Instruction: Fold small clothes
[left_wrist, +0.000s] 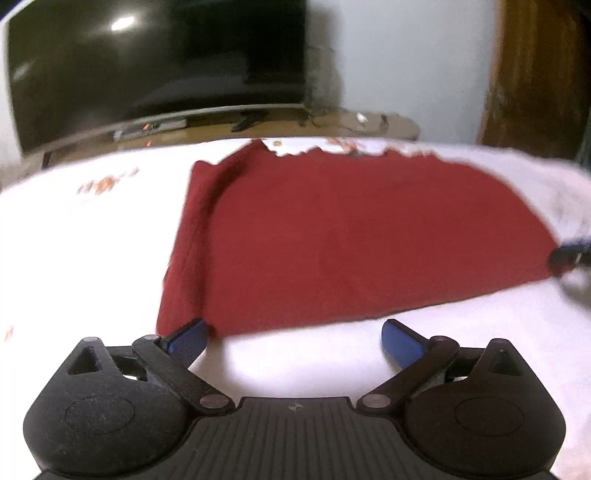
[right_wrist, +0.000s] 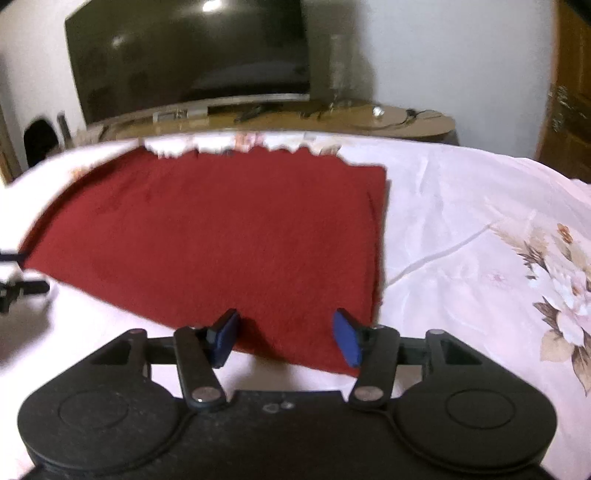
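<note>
The flat dark-red knitted cloth (right_wrist: 221, 236) is lying just ahead of both spread claws: left gripper (left_wrist: 293, 341) at its near-left corner, right gripper (right_wrist: 284, 339) straddling its near edge.

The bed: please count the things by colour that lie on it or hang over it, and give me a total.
Dark red: 1, the flat dark red knitted cloth.
White with flowers: 1, the white floral bed sheet under it.
Black with blue pads: 2, the left tongs and the right tongs, both open.
Total: 4
</note>
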